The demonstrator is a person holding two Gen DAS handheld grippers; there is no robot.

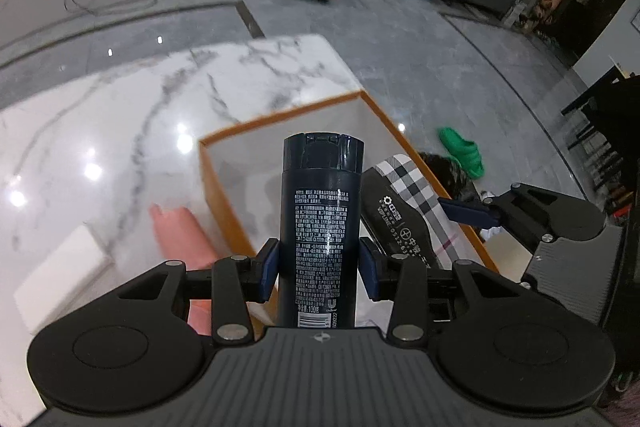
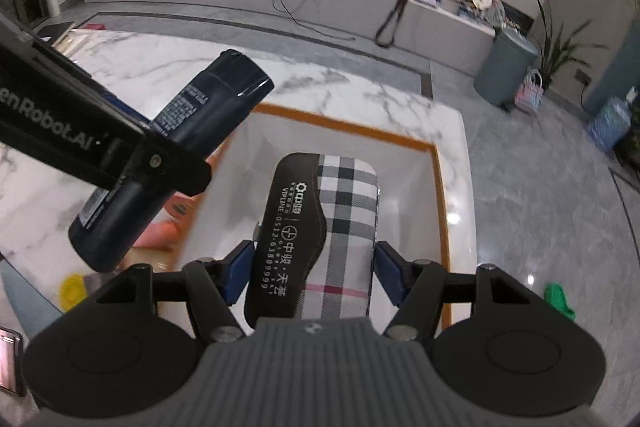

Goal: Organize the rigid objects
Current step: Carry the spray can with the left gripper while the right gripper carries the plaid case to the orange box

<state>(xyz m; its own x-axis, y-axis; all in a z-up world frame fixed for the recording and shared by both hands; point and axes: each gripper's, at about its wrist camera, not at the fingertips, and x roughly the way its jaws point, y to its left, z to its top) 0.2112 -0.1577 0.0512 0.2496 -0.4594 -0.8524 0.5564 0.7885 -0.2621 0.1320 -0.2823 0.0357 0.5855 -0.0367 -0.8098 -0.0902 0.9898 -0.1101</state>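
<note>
The left gripper (image 1: 319, 263) clamps its two blue pads on one dark bottle (image 1: 318, 227), held above the near edge of the single orange-rimmed box (image 1: 280, 117). The right gripper (image 2: 316, 273) grips one plaid-and-black case (image 2: 320, 227) over the same box. Both hover above one marble table (image 1: 120, 115). One pink object (image 1: 180, 239) lies beside the box.

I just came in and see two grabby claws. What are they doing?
Someone is tidying up with two handheld grippers. The left gripper holds a dark bottle and the right gripper holds a plaid glasses case. Both hang over an orange-rimmed box on the marble table.
</note>
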